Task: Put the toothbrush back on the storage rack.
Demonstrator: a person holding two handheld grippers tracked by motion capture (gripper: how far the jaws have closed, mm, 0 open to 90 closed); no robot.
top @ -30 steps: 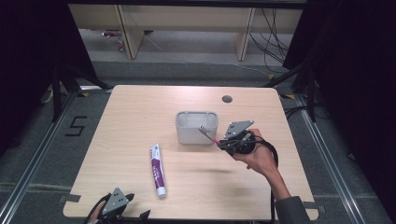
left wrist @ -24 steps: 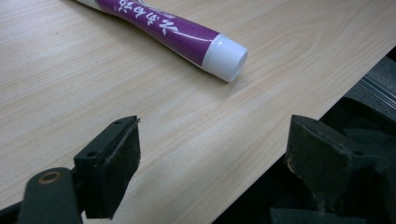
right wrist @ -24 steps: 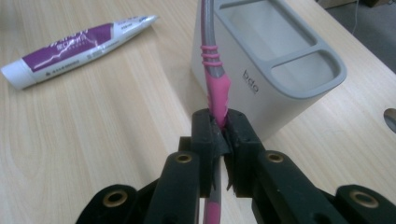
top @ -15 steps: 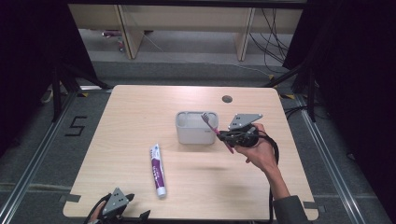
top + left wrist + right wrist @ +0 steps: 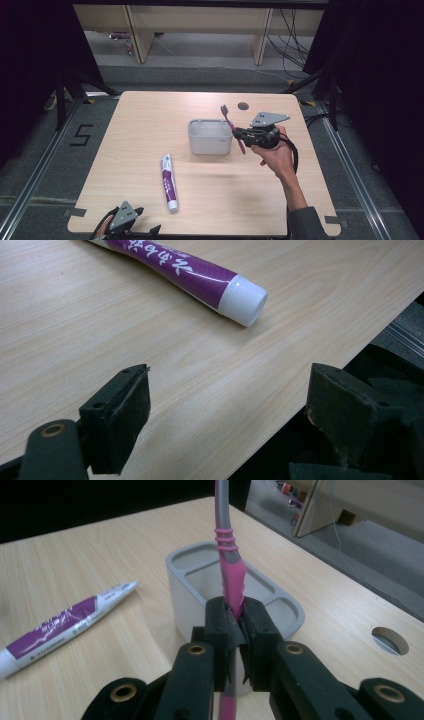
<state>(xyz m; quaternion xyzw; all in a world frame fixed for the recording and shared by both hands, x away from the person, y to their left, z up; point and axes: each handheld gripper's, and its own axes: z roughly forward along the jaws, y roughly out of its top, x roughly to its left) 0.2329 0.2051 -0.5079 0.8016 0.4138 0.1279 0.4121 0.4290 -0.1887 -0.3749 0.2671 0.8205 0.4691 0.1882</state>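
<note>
Right gripper (image 5: pixel 235 625), jaws clamped on a pink toothbrush (image 5: pixel 227 575) beside the grey holder (image 5: pixel 280 605); left gripper (image 5: pixel 225 425) jaws wide apart near purple tube (image 5: pixel 200 272), white lettering unreadable; floor marked "5" (image 5: pixel 80 135).

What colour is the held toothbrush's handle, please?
Pink toothbrush handle, grey above; clearest in right gripper view.

Your right claw (image 5: pixel 239 136), clamped on the pink and grey plastic toothbrush (image 5: pixel 232 128), now sits higher than a second ago and a little farther toward the counter's far edge. The toothbrush stands steeper than before, its bristle head now raised above the far right corner of the grey plastic organiser box (image 5: pixel 210 136).
</note>
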